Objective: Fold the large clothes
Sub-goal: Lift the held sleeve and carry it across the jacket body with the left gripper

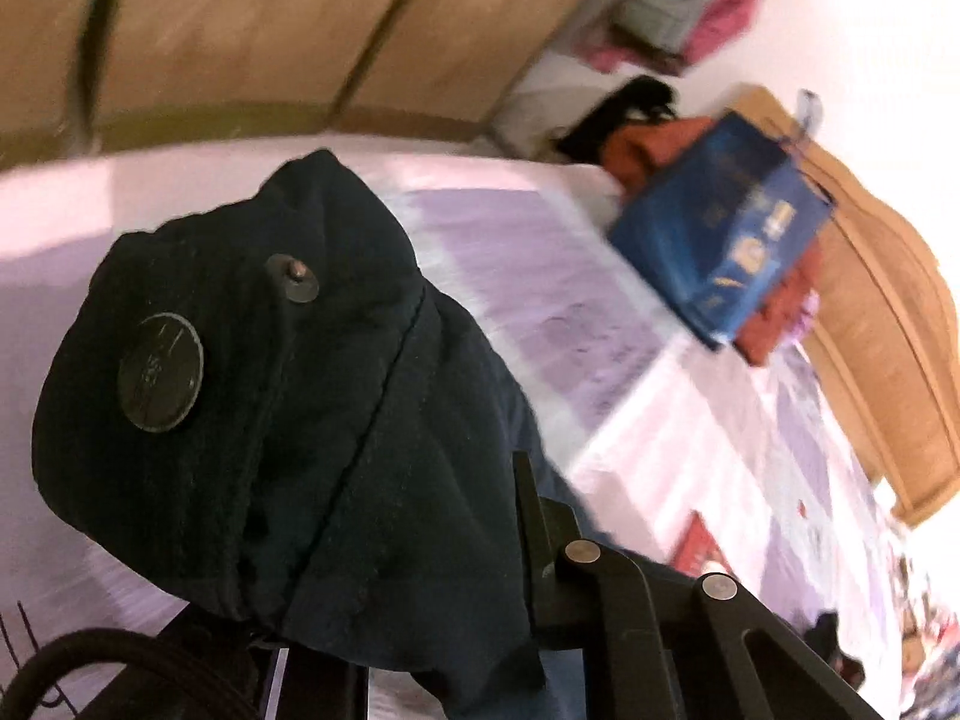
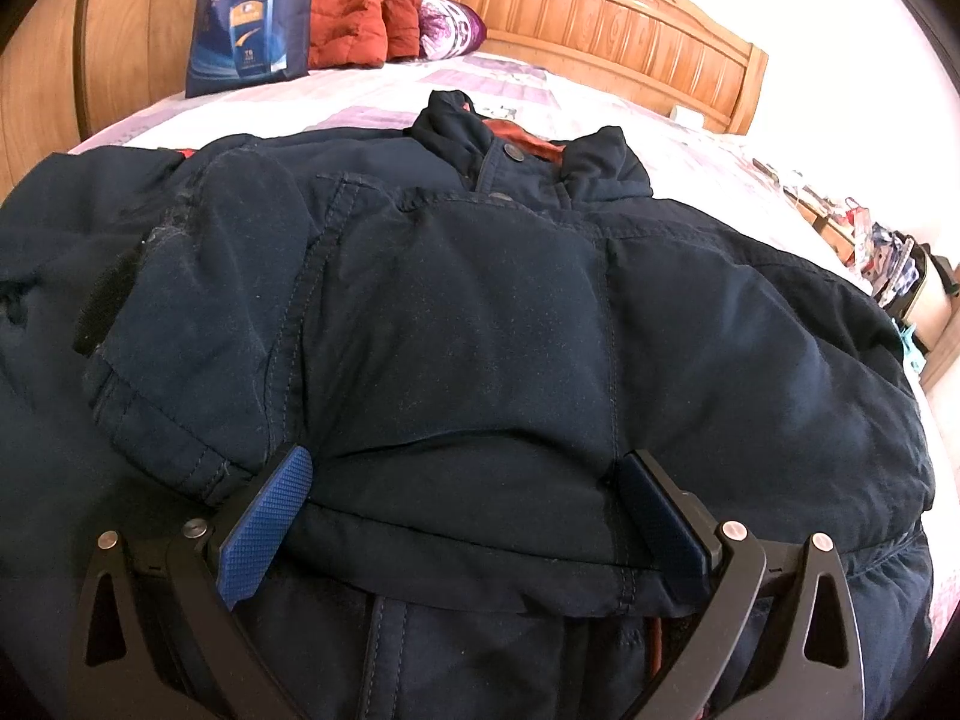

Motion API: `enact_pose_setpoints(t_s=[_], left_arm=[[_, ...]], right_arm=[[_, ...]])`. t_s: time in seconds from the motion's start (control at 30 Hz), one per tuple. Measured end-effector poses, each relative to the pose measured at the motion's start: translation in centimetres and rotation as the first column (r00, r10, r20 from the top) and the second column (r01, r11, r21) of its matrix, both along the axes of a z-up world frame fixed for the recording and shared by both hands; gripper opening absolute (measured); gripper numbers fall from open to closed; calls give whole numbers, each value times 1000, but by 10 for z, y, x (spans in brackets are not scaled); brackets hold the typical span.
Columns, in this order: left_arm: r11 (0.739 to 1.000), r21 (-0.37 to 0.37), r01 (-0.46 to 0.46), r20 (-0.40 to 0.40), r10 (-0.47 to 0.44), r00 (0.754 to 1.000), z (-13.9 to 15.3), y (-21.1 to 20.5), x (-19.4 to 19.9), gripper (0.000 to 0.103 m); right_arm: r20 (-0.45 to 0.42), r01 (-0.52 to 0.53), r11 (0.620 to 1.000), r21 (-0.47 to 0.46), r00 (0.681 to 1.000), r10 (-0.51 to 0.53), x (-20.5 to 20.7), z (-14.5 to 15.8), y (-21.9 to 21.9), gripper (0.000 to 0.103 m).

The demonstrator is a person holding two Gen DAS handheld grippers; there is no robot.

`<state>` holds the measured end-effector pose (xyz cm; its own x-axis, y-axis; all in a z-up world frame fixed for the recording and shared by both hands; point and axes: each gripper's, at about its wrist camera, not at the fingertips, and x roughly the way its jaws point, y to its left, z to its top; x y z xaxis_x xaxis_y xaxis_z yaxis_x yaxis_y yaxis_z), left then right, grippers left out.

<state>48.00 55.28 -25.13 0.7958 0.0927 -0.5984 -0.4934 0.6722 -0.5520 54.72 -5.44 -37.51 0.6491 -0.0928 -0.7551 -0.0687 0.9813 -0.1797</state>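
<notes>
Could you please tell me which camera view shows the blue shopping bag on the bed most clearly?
The right wrist view shows the blue shopping bag best: it stands upright and sharp at the far end of the bed, beside the orange jacket, with its print visible. In the left wrist view the same bag appears tilted and smeared by motion blur.

Right claw (image 2: 462,516): black linkage arms, silver pivot screws, blue cross-hatched pads (image 2: 267,525). Left claw (image 1: 420,600): black, same screws.

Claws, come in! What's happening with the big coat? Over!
Left claw shut on navy coat fabric. Right claw open, pads resting on the coat. Blue bag far off, nothing blocking.
</notes>
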Motion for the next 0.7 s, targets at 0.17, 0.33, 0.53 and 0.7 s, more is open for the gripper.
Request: enact_pose_setpoints(t_s=[0.17,0.33,0.53,0.7], left_arm=[[992,79,99,45,-102,994,54,-40,16,14],[939,191,287,62,-303,951,108,-131,44,14],[829,196,524,60,-544,837,121,-285,78,14],[732,141,667,69,-679,731,95,-417,99,13]], right_arm=[[-3,-2,1000,2,1000,2,0,0,-1,103],[-5,-2,1000,3,1000,2,1,-1,-1,103],[-69,-28,998,62,997,32,7,14,-8,103],[69,-46,996,73,997,41,-32,76,-52,103]])
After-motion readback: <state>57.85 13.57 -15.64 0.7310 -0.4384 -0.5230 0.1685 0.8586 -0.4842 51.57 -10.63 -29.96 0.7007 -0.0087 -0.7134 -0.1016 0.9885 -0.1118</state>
